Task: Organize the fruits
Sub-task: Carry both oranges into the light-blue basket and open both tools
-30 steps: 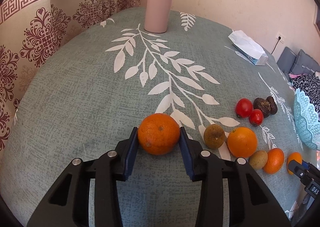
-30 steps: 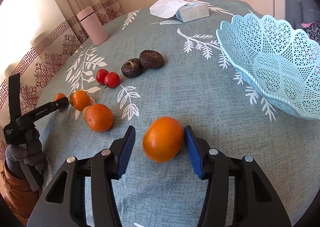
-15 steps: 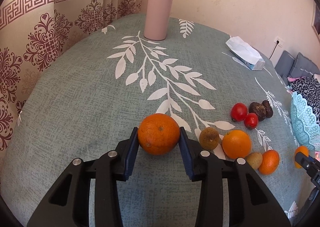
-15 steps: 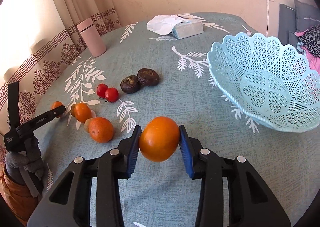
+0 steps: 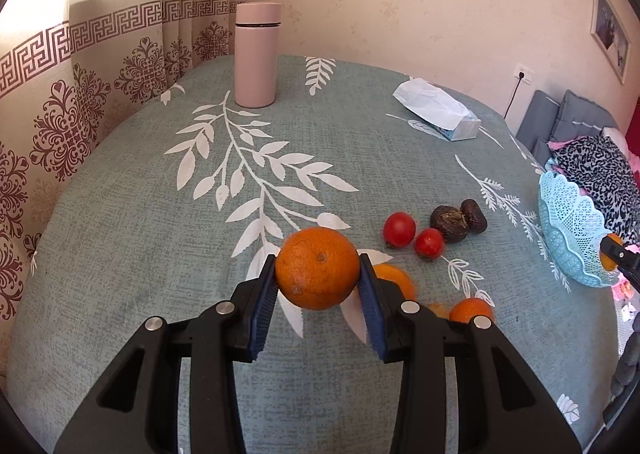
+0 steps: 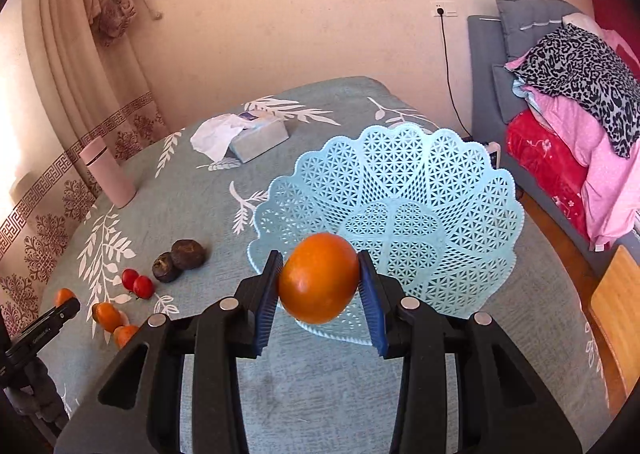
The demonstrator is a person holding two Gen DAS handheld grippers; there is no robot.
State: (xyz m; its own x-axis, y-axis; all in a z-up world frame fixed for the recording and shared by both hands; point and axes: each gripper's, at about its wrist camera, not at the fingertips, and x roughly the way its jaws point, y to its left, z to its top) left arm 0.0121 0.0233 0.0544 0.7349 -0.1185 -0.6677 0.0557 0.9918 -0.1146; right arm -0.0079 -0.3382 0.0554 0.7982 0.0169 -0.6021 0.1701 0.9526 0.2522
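The right gripper (image 6: 320,286) is clamped on a smooth orange fruit (image 6: 319,278), held off the cloth, and the blue lattice basket (image 6: 452,189) lies directly ahead of its fingertips — rim just past the fruit, bowl empty. This hand looks the nearer one to drop. The left gripper (image 5: 318,274) pinches a dimpled orange (image 5: 317,267) in the air; for it the basket (image 5: 568,230) sits far off to the right, beyond two tomatoes (image 5: 412,236) and two dark fruits (image 5: 458,217) — well apart.
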